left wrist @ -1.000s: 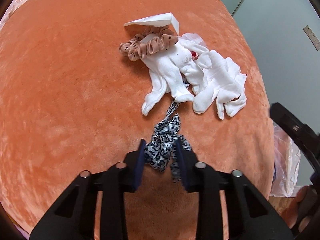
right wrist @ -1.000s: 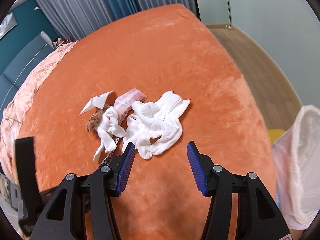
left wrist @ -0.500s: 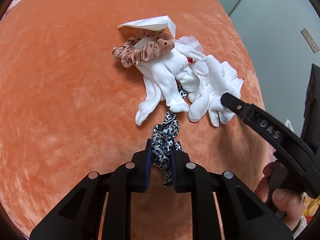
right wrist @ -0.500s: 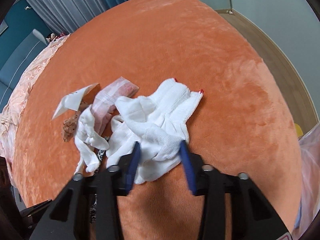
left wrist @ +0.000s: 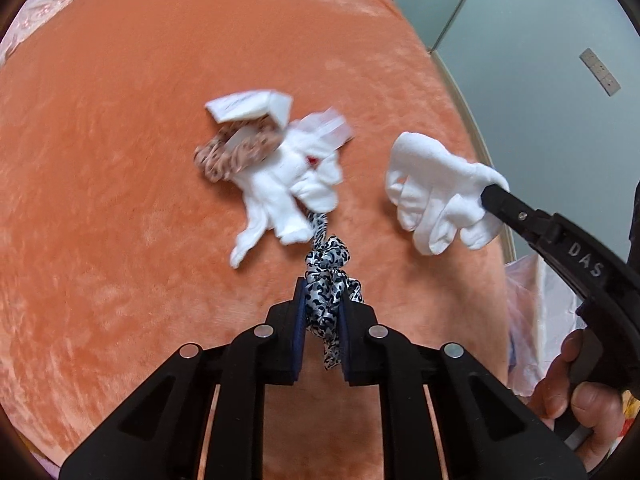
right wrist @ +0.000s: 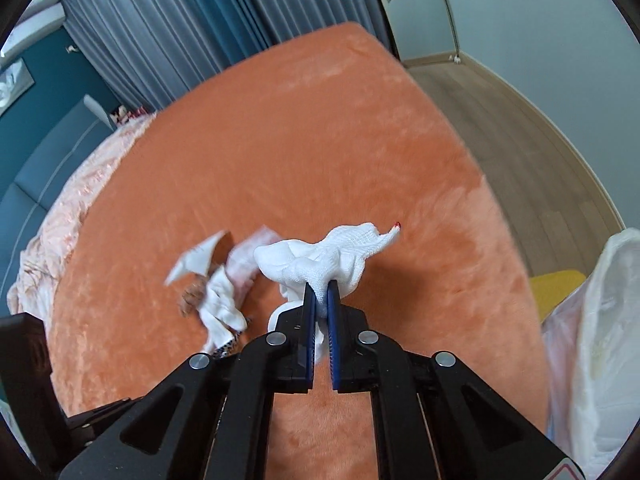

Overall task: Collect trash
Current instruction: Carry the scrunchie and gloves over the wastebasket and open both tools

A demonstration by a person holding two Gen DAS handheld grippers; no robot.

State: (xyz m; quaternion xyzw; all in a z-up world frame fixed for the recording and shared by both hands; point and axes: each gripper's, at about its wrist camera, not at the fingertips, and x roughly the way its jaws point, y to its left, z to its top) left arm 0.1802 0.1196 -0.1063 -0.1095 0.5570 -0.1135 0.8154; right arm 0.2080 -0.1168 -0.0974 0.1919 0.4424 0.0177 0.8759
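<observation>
My left gripper point(left wrist: 323, 286) is shut on a black-and-white leopard-print scrunchie point(left wrist: 327, 276), whose far end still runs under a second white glove point(left wrist: 280, 188) on the orange bedspread point(left wrist: 120, 200). A brown spotted scrunchie point(left wrist: 232, 152), a folded white paper point(left wrist: 248, 106) and a clear plastic wrapper point(left wrist: 328, 130) lie beside that glove. My right gripper point(right wrist: 321, 288) is shut on a white knitted glove point(right wrist: 332, 258), lifted off the bedspread; it also shows in the left wrist view, with the glove point(left wrist: 436, 192) hanging from its tip point(left wrist: 494, 198).
A translucent white plastic bag point(right wrist: 600, 340) hangs at the bed's right edge, with something yellow point(right wrist: 554, 288) behind it. Grey and blue curtains point(right wrist: 180, 32) and a wooden floor point(right wrist: 520, 120) lie beyond the bed. A pink quilt point(right wrist: 72, 216) covers the bed's left side.
My right gripper closed on the white glove and lifted it away from the pile to the right. My left gripper tightened on the leopard scrunchie and rose, pulling it taut.
</observation>
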